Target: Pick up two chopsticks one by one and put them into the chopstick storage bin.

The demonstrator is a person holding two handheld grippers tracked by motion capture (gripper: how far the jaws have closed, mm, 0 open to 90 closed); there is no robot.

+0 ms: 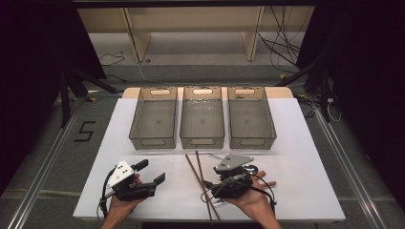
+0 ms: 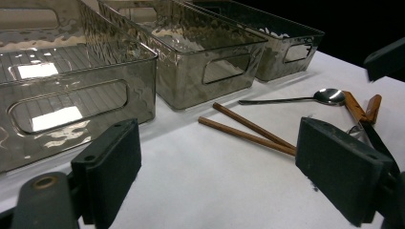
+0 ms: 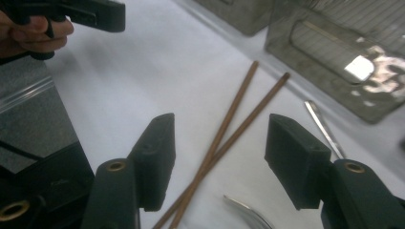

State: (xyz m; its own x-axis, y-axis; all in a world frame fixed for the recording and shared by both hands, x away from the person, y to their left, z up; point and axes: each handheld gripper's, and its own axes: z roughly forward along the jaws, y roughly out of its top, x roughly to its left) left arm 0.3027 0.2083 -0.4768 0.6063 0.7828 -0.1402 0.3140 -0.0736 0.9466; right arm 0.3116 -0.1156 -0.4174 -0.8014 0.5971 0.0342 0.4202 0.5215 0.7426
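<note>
Right gripper (image 3: 217, 164) wide open, empty, straddling the chopsticks (image 3: 229, 133) at frame centre. Probably light, stiff, thin, prone to roll: best pinched together mid-length. Left gripper (image 1: 152, 172) open, empty, lower left.

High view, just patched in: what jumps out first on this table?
Three clear bins stand side by side at the far edge of the white table, all empty. In front of them a pair of brown chopsticks lies crossed, with the right gripper open over it. The left gripper waits open, holding nothing.
</note>
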